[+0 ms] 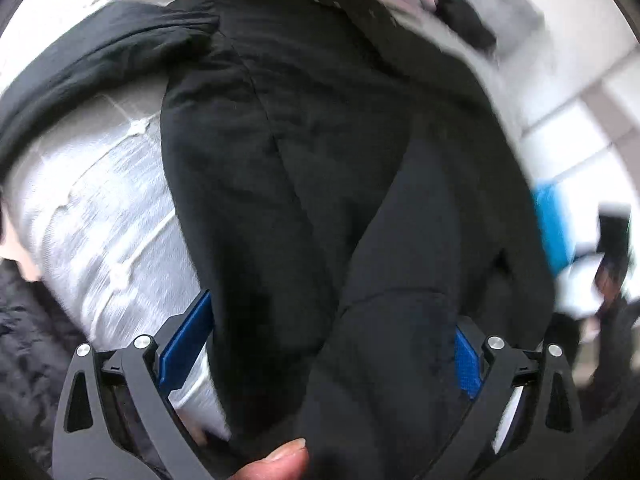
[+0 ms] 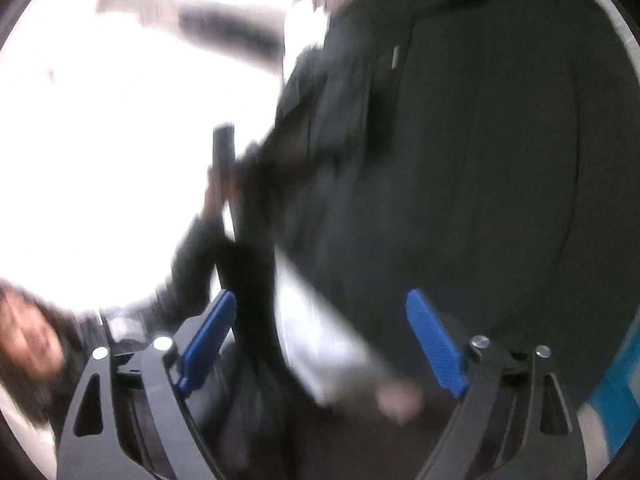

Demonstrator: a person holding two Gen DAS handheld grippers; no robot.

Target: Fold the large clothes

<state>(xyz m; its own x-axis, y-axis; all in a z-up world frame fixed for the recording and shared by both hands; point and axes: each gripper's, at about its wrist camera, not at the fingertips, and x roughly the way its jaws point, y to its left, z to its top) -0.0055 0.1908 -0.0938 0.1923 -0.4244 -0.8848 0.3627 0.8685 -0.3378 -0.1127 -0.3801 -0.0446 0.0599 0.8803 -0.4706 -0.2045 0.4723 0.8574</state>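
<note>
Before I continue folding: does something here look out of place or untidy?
Yes. The black garment lies bunched on the white quilted bedding, one sleeve flung sideways. It sits loosely between the left gripper's wide jaws.

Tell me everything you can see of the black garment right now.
The black garment is large, of dark matte cloth with long seams and a row of small light stitches or snaps near its top. It lies rumpled over a white quilted cover, one part trailing left. A fold bulges between the spread blue pads of the left hand-held gripper, and a fingertip touches its near edge. The right wrist view shows it blurred, ahead of the open right hand-held gripper.
</note>
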